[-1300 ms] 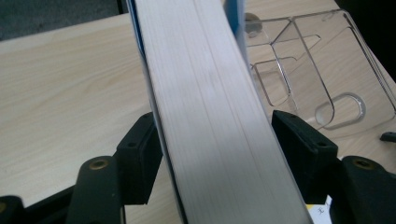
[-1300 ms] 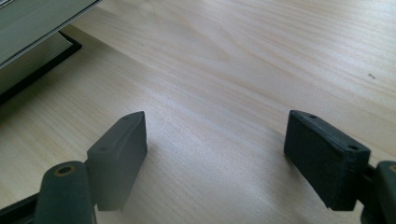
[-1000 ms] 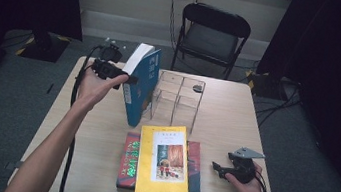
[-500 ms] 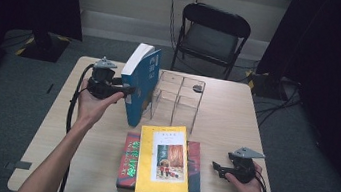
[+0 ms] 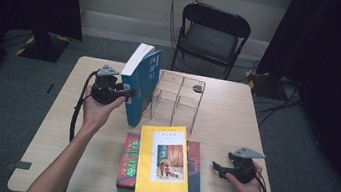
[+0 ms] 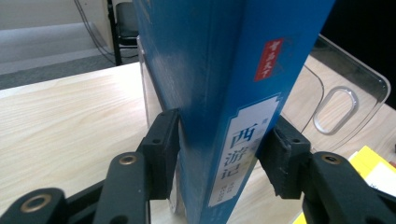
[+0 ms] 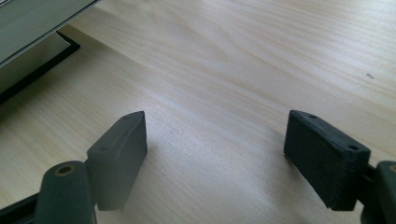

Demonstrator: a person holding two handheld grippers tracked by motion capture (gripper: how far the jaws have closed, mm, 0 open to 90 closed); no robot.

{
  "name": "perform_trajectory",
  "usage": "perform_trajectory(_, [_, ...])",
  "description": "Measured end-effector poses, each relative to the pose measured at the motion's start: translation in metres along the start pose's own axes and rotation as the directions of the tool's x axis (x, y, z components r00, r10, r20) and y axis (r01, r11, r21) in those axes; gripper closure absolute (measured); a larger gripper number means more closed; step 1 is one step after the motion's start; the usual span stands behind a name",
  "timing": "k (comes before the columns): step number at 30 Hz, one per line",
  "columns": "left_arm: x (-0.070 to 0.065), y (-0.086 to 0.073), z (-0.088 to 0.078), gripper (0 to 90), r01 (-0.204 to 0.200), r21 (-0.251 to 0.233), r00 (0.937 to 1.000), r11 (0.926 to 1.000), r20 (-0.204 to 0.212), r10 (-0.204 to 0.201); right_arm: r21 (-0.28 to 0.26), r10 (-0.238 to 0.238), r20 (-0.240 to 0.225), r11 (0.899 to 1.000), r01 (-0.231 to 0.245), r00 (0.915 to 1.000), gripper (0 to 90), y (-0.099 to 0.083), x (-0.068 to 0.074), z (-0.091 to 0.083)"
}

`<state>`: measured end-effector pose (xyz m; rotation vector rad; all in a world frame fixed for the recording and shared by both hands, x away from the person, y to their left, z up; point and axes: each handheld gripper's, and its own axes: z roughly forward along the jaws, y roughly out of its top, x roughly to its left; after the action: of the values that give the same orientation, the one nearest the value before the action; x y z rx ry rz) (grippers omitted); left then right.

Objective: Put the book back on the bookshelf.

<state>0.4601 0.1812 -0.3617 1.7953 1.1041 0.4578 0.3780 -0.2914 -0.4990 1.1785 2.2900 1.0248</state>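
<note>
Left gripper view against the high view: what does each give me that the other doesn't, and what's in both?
Left gripper view: the white spine label and red stamp, close enough to make out. High view: the red book, the open right gripper, the person's forearms. Both: the standing blue book between the left gripper's jaws, which have just been closing on it, plus the clear rack and yellow book.

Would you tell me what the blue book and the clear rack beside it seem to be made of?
Blue book: paper pages inside a card cover, likely laminated, judging by its soft sheen. Clear rack: apparently acrylic or similar hard plastic, see-through with glossy, rounded edges.
</note>
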Motion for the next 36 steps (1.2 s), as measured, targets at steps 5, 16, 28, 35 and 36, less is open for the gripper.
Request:
perform_trajectory(5, [-0.003,-0.005,-0.003,52.8,0.024,0.003,0.9994,0.9997,0.024,-0.024,0.0,0.0,0.0,1.0,0.0,1.0,21.2,0.0,0.0,0.0])
perform_trajectory(16, [-0.016,-0.01,0.0,52.3,0.022,-0.017,0.9982,0.9996,0.057,-0.021,0.001,-0.001,0.001,1.0,0.001,1.0,21.2,0.0,0.0,0.0])
perform_trajectory(28, [-0.004,-0.018,-0.005,53.1,0.056,-0.031,0.9983,0.9979,0.018,-0.056,0.0,0.0,0.0,1.0,0.0,1.0,21.3,0.0,0.0,0.0])
perform_trajectory(35, [-0.002,-0.03,0.0,51.5,0.031,-0.005,0.9985,0.9995,0.046,-0.031,0.001,-0.001,0.002,1.0,0.001,1.0,21.3,0.0,0.0,0.0])
perform_trajectory(36, [-0.003,-0.032,0.001,51.4,0.033,-0.004,0.9984,0.9994,0.046,-0.033,0.001,0.0,0.001,1.0,0.0,1.0,21.3,0.0,0.0,0.0])
